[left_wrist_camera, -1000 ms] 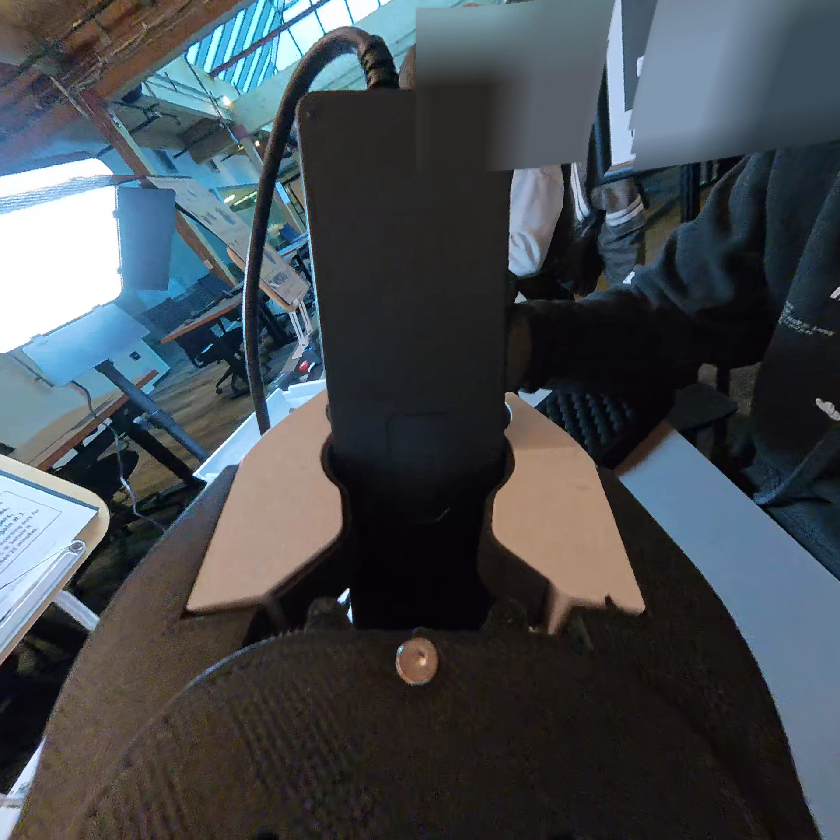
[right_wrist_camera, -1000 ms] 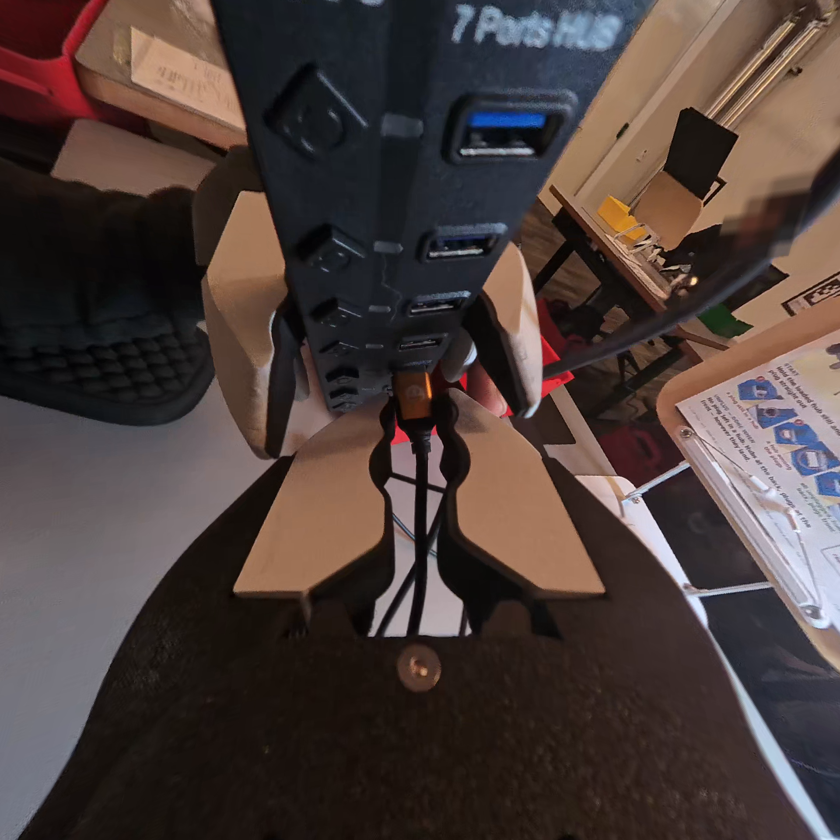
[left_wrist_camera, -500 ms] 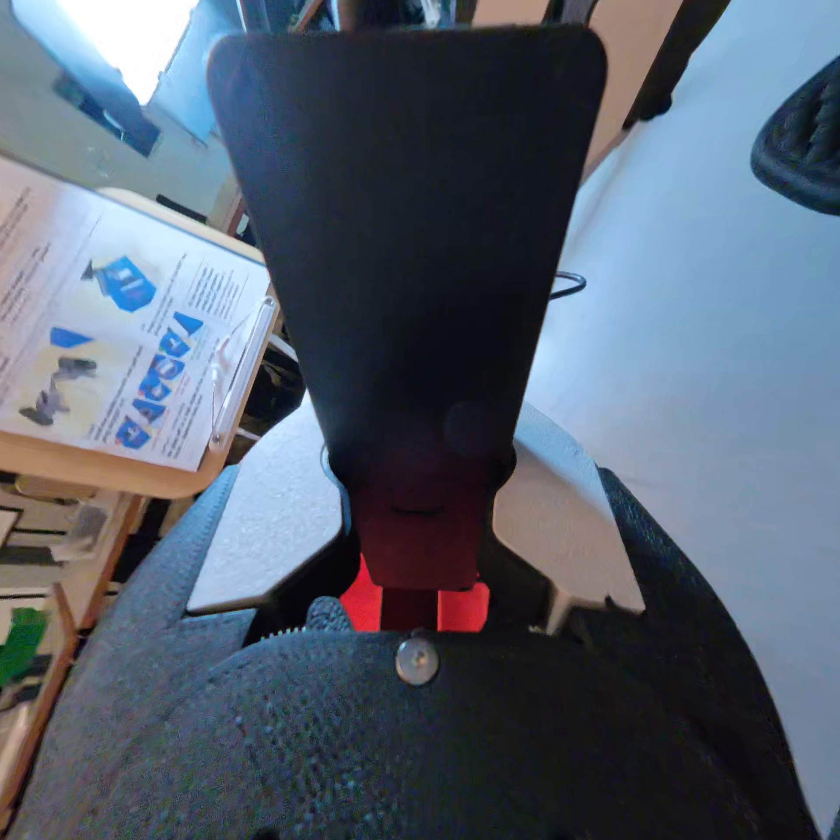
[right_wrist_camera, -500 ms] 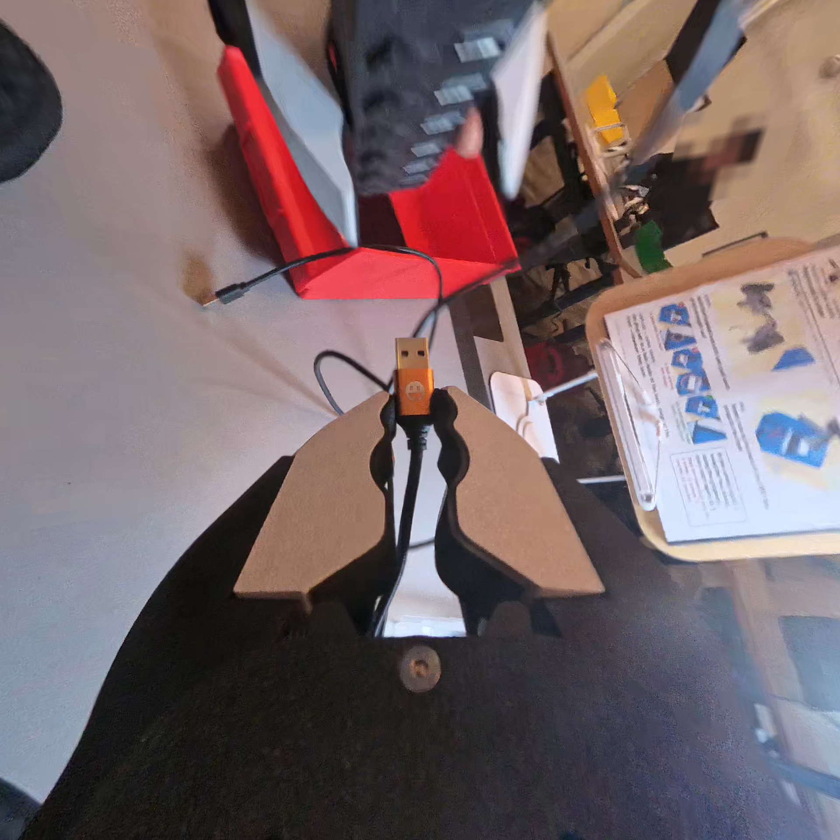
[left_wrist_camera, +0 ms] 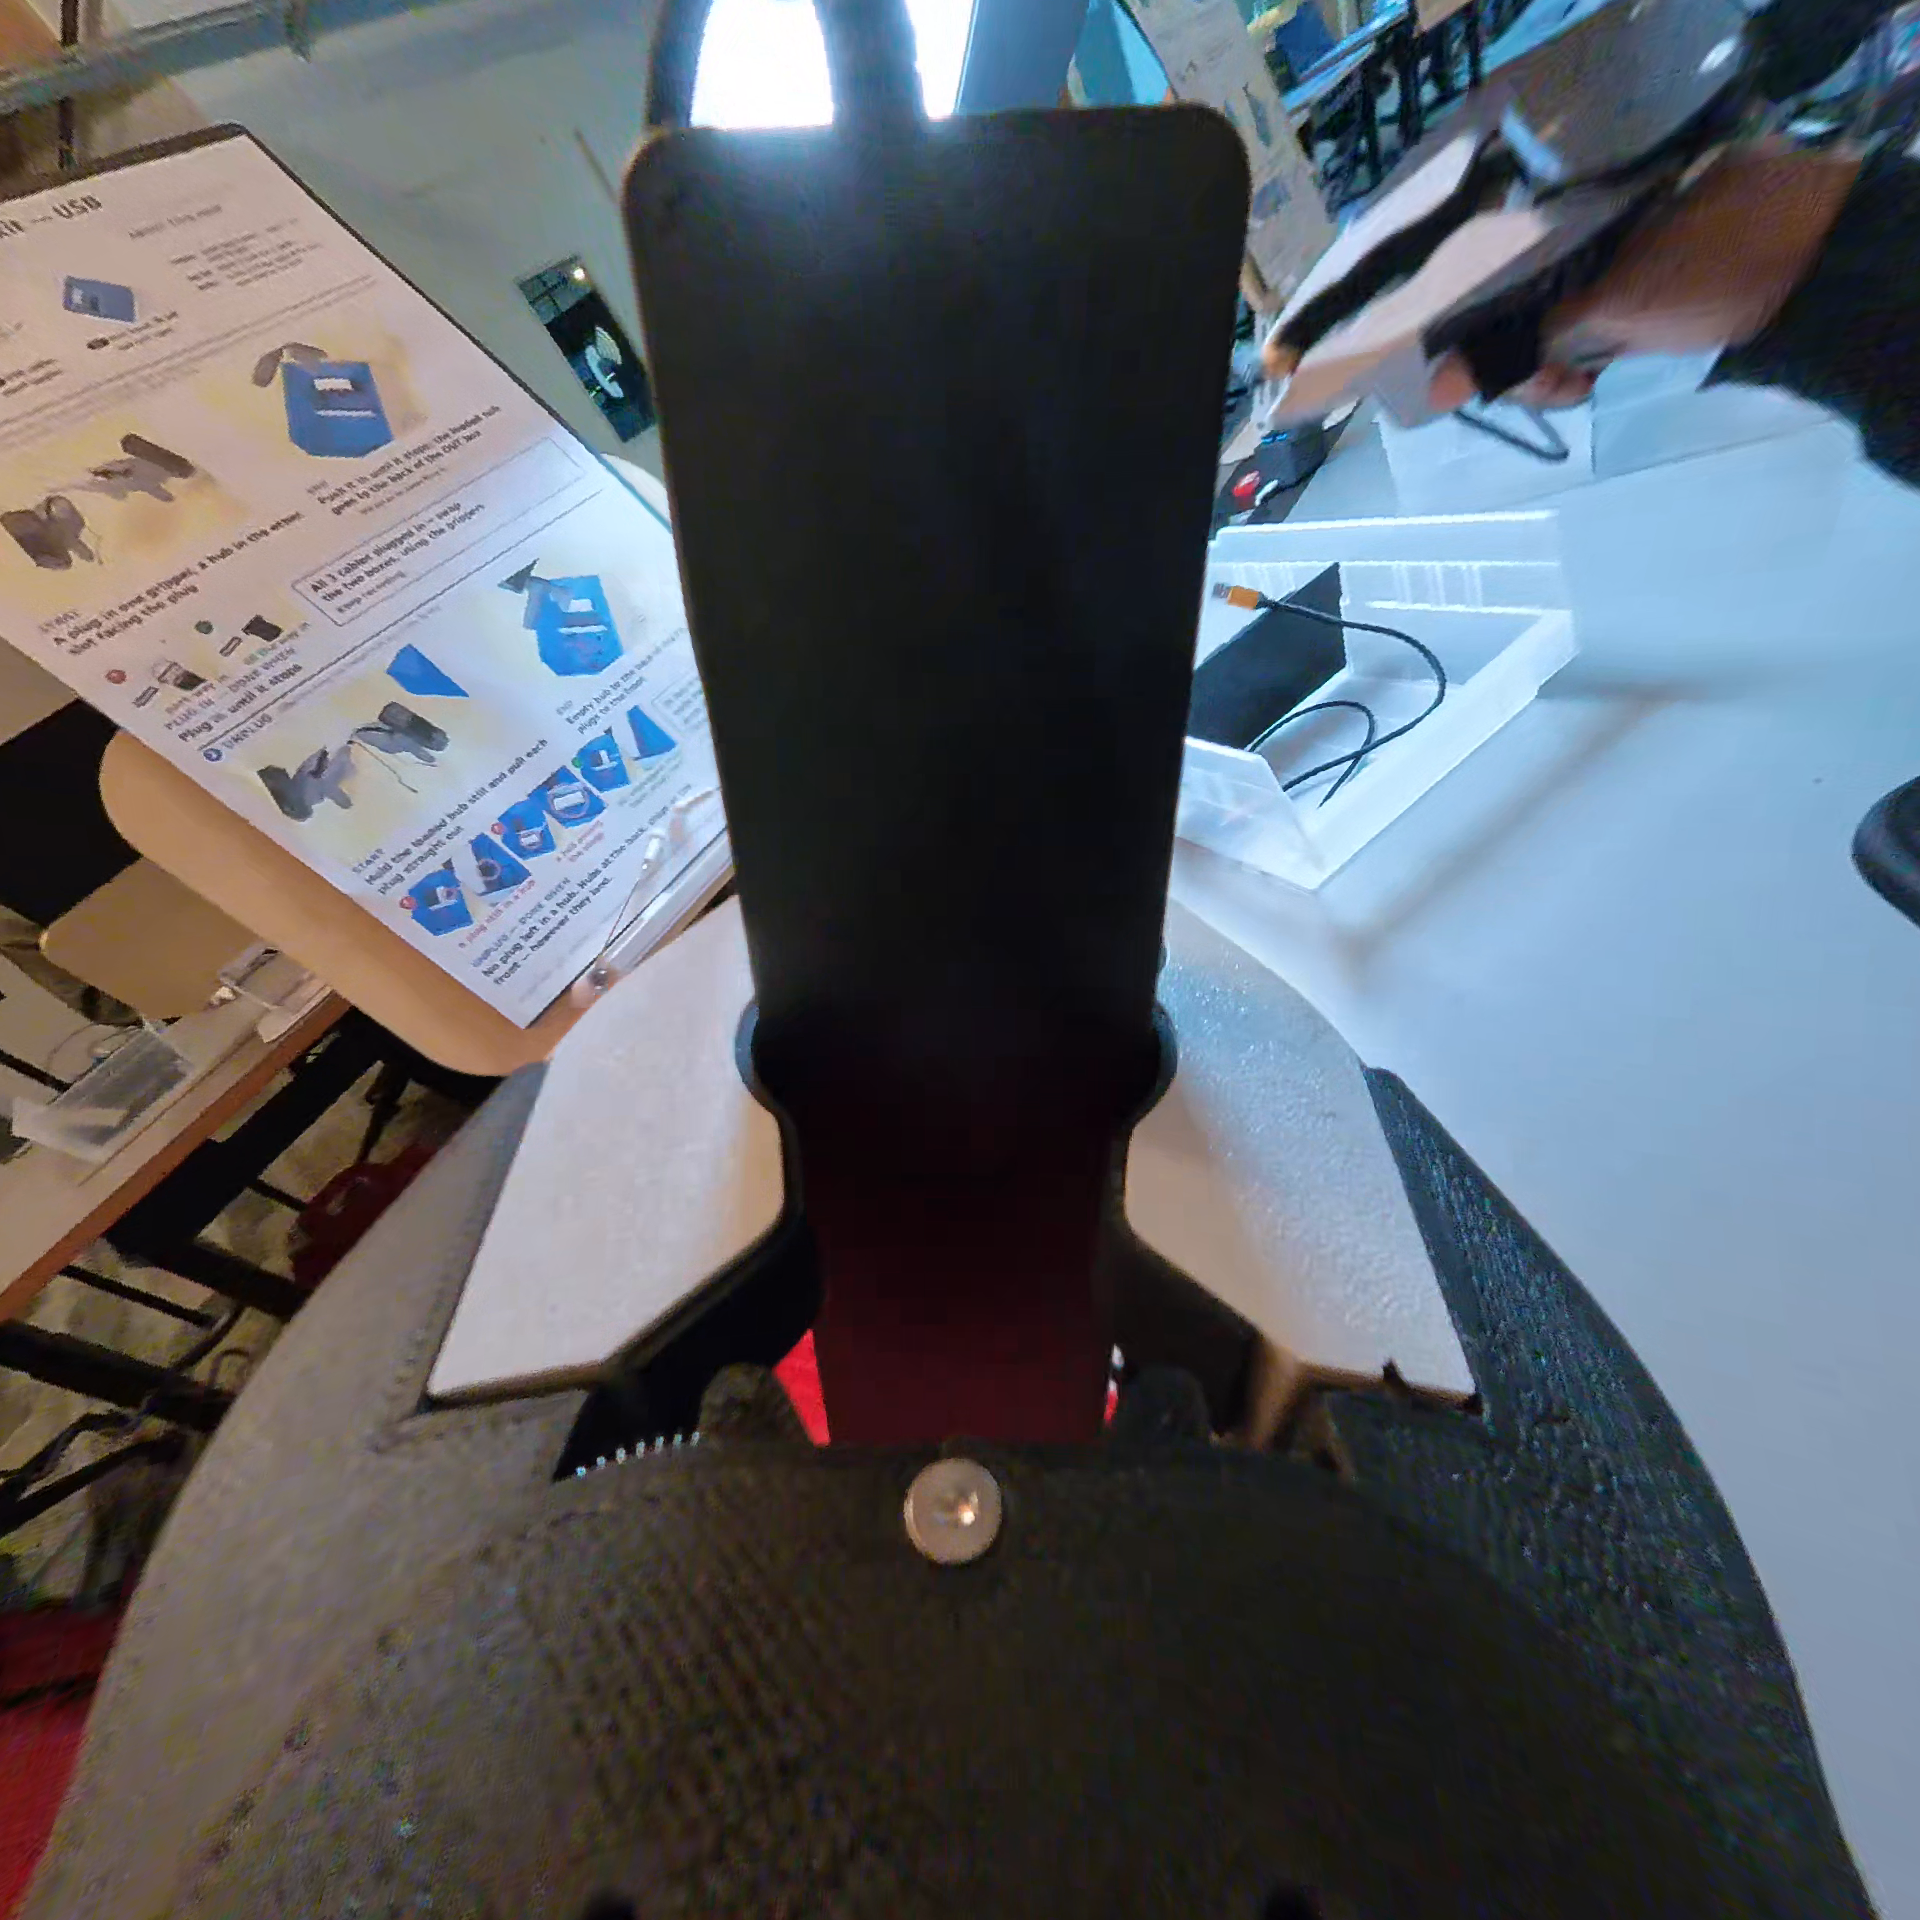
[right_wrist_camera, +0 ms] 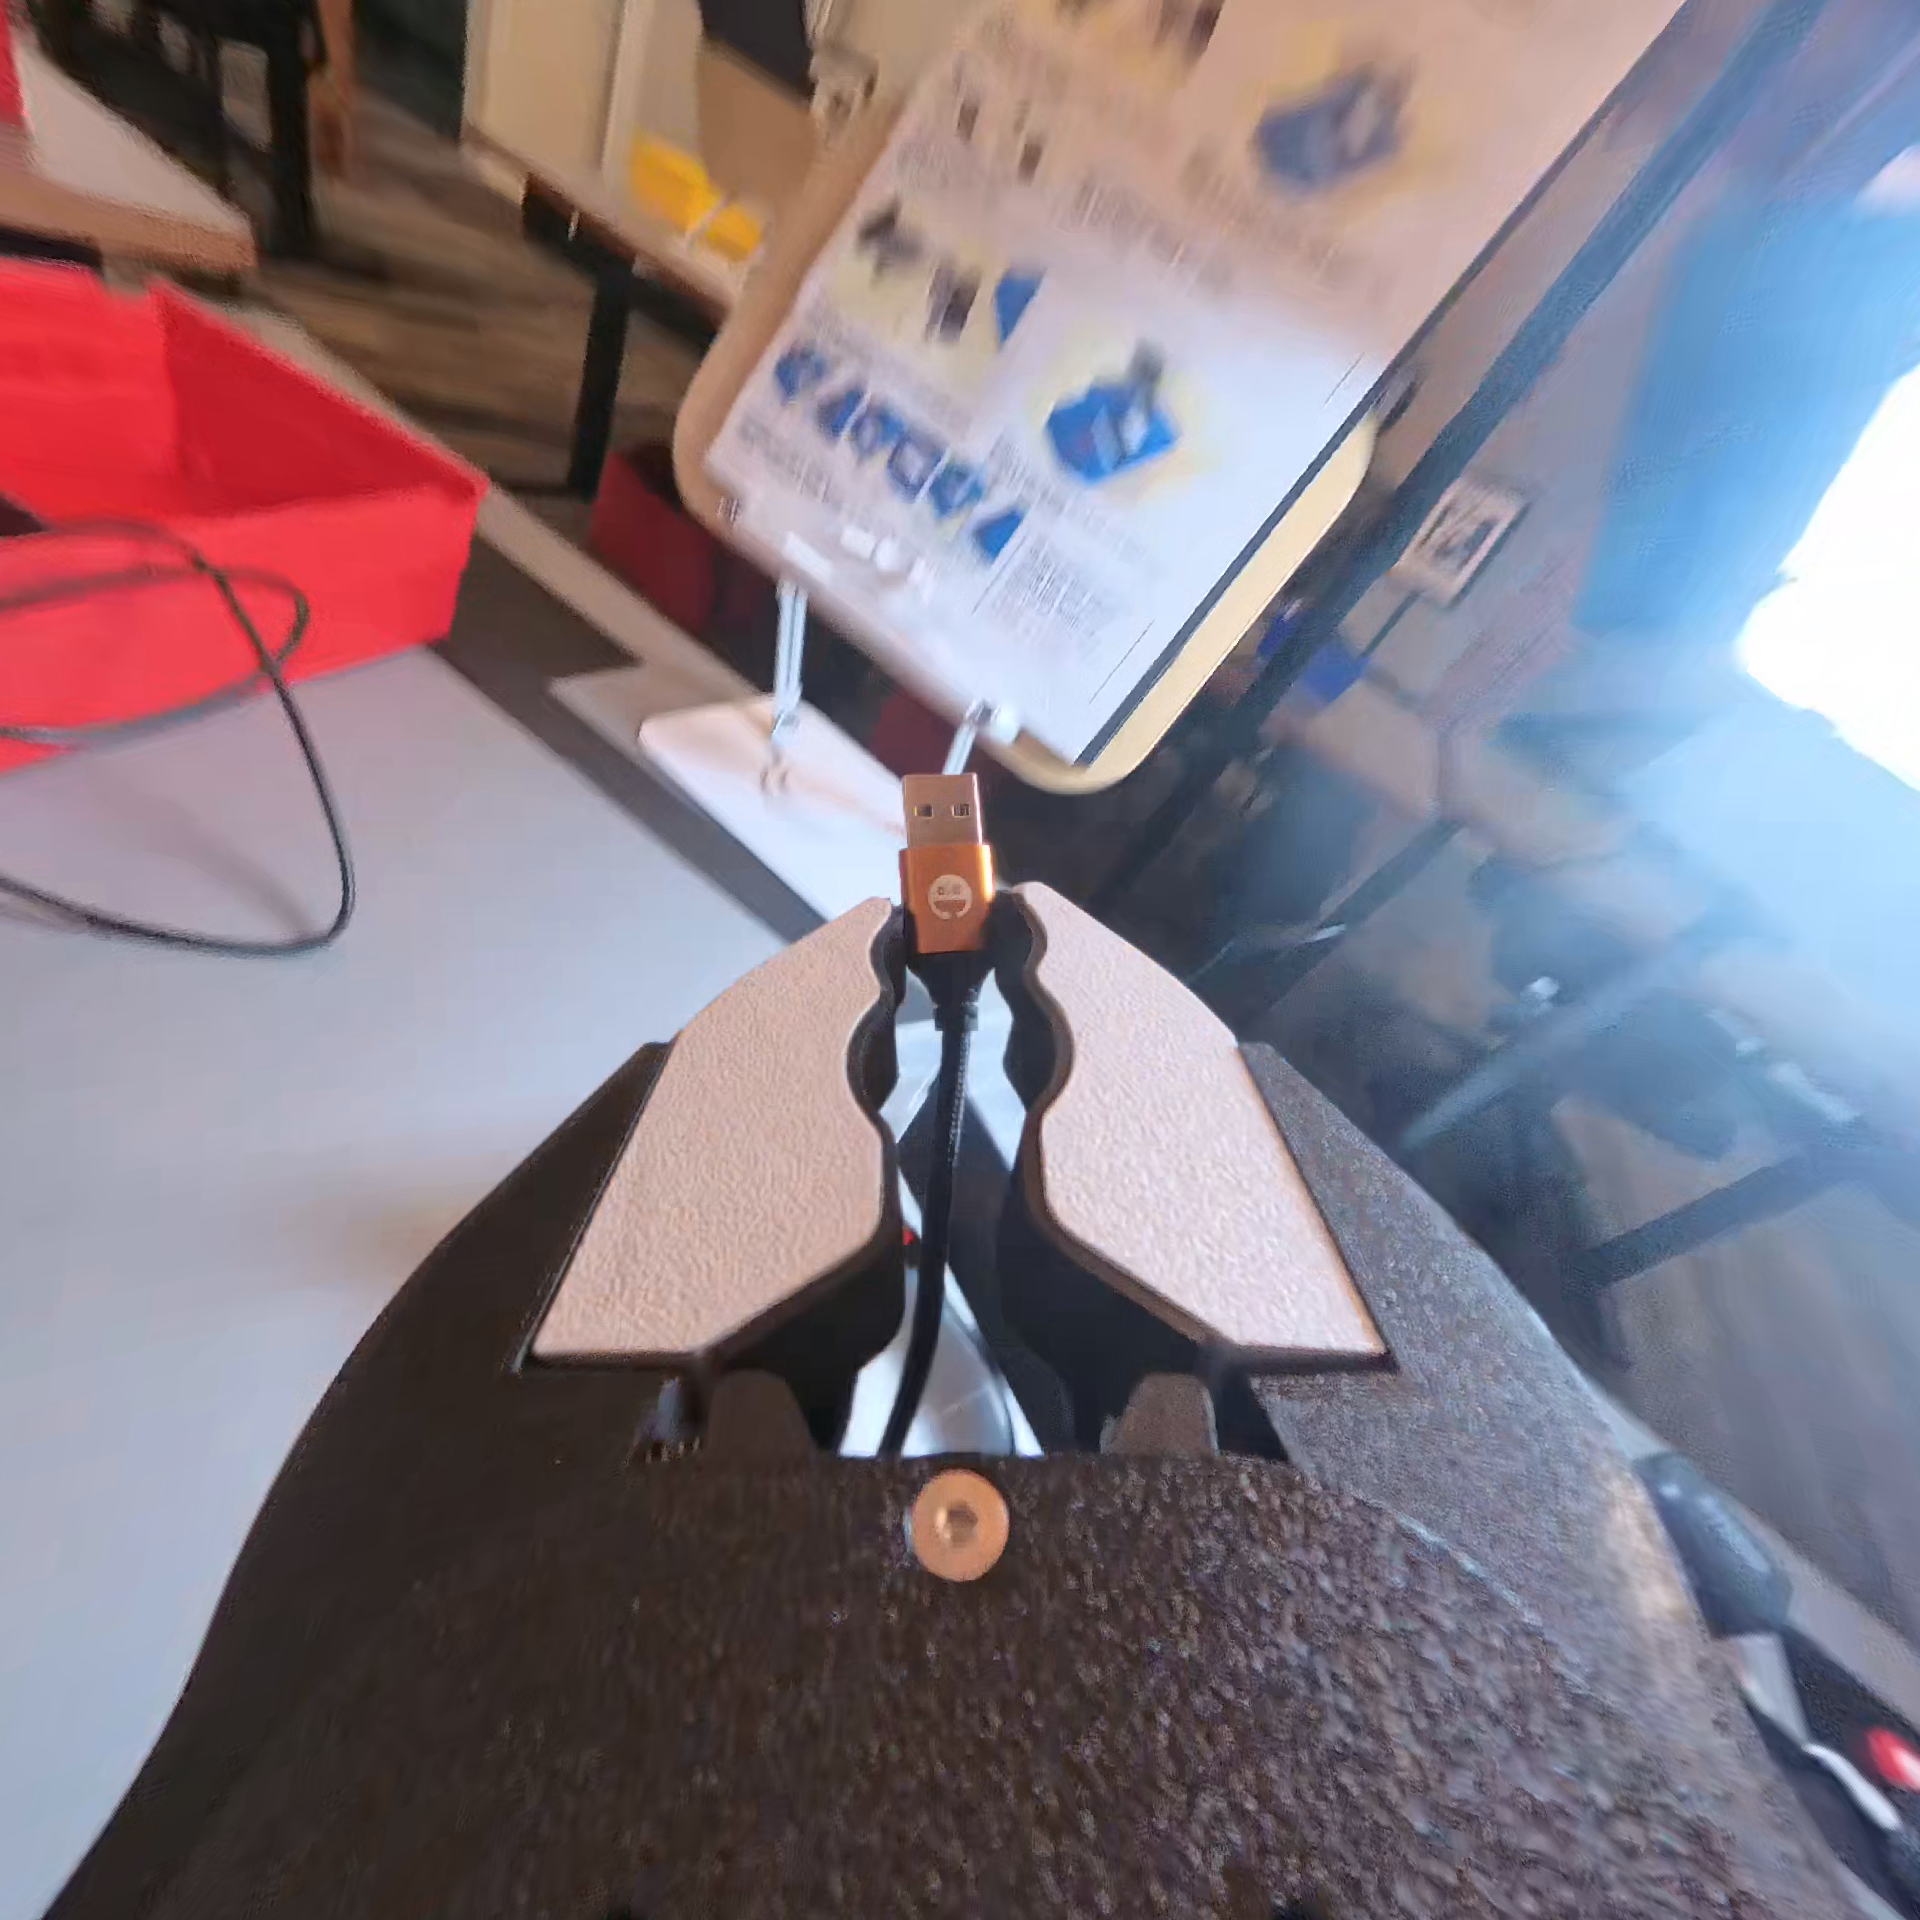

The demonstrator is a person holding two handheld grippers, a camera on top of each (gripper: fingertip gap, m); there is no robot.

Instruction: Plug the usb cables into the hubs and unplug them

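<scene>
the right gripper (right_wrist_camera: 945, 914) is clenched on the orange plug (right_wrist_camera: 943, 899), free in the air above the table (right_wrist_camera: 312, 1143). the left gripper (left_wrist_camera: 951, 1049) clamps the black hub (left_wrist_camera: 935, 540). judging by this, keep the plug square for setting it down.

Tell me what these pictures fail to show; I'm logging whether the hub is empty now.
- Left wrist view: the long black USB hub, clamped in the left claw, shows only its plain back, so its ports are hidden.
- Right wrist view: the right claw pinches the orange USB plug; its braided black cable's far end is hidden behind the claw body.
- Right wrist view: motion blur smears the illustrated instruction sheet.
</scene>
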